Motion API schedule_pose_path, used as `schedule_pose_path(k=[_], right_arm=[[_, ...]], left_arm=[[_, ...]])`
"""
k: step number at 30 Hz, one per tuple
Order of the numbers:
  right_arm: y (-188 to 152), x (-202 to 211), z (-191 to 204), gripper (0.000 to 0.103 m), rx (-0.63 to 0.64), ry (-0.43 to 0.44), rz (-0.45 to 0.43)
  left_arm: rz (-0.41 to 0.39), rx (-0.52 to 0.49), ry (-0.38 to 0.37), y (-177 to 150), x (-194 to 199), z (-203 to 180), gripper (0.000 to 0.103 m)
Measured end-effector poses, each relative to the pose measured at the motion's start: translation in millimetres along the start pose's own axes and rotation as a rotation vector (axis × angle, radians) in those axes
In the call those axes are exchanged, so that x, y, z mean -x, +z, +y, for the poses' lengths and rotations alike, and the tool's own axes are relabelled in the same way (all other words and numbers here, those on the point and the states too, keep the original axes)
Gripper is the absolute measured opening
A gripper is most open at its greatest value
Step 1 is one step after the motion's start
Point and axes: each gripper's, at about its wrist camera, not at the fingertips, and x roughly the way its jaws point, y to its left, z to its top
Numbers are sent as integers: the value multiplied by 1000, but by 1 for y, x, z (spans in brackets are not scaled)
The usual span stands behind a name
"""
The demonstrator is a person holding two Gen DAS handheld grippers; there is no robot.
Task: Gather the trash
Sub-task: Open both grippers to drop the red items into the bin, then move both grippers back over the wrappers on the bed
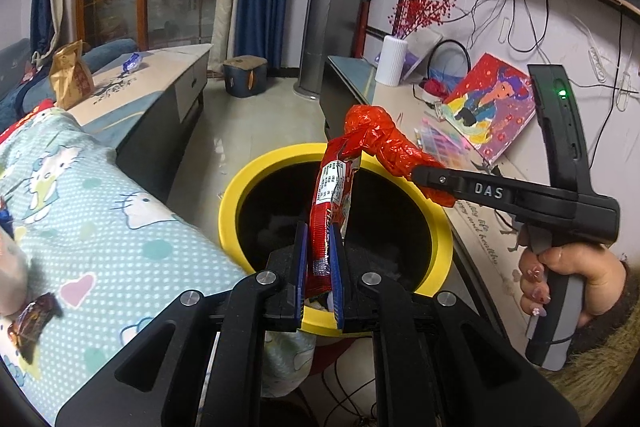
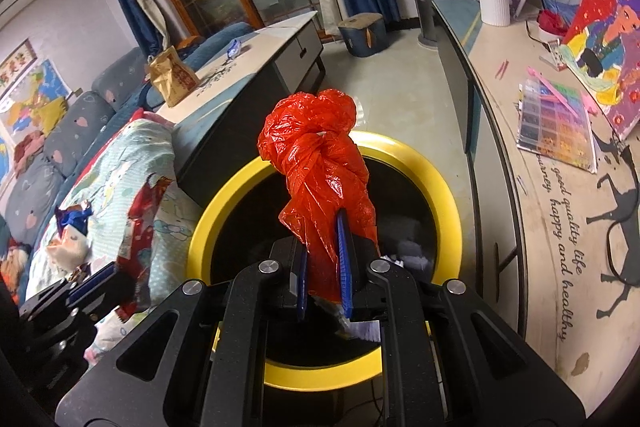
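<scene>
in the left wrist view, lower centre, the left gripper (image 1: pixel 320 259) is clamped on a long red foil snack wrapper (image 1: pixel 330 203) over the round yellow-rimmed black bin (image 1: pixel 236 187). right of centre, the right gripper (image 1: pixel 418 173) pinches a crumpled red plastic bag (image 1: pixel 380 139) above that rim.
</scene>
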Motion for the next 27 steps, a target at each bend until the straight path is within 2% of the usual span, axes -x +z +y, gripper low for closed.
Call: schedule_pose_path(k=[3,5,6,7,9,12,14,20,27], right_arm=[[-2,-3,-3,9,-12,6,15],[-3,-4,-6,15,-26,5,25],[-3,-4,-8,20,-37,4,24],[-3,-4,-10,31,-48,-1,23],[-4,-4,-11,39,-52,-21,23],[-4,-3,-12,47,-67,-38,12],[-3,-2,-10,49,-64,-37,7],[-1,8,12,54,-13,-6,-36],[-3,16,48,55,80,58,-65]], left_arm=[[11,3,9,2,-10,1,12],[17,15,12,4,-16,4,15],[21,23,24,5,-19,6,24],[20,31,34,5,-20,8,32],[4,59,39,5,-17,15,71],[-40,83,34,7,-6,20,91],[-57,87,44,7,0,23,95],[-99,116,77,5,24,31,96],[-172,137,158,3,57,49,96]])
